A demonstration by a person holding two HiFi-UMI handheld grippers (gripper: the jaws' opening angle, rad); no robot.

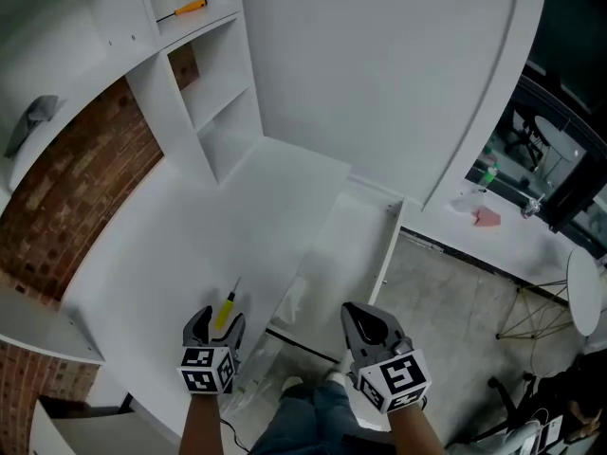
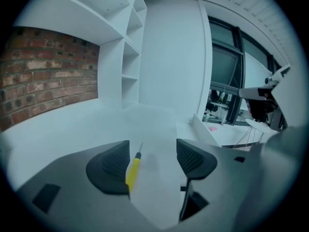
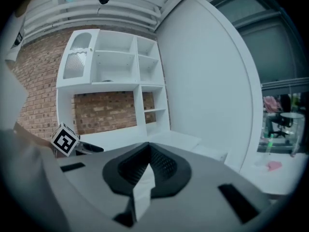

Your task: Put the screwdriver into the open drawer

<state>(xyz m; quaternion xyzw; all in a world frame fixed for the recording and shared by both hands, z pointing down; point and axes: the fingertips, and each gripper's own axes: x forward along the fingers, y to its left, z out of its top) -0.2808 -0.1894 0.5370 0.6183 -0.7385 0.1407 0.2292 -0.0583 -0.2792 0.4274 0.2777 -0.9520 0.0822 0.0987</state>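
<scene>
A yellow-handled screwdriver (image 1: 228, 307) lies on the white desk (image 1: 190, 235), tip pointing away from me. My left gripper (image 1: 216, 318) is low over it with its jaws open; in the left gripper view the screwdriver (image 2: 133, 170) sits between the pads, close beside the left one, which does not press on it. To the right the open drawer (image 1: 387, 254) juts out from the desk edge. My right gripper (image 1: 365, 322) hovers over the drawer's near end, its jaws shut and empty (image 3: 147, 151).
A white shelf unit (image 1: 204, 93) stands at the back left, with an orange-handled screwdriver (image 1: 186, 9) on an upper shelf. Behind it is a brick wall (image 1: 76, 188). A curved white panel (image 1: 408, 74) rises behind the drawer. A pink item (image 1: 487, 218) lies on a table at right.
</scene>
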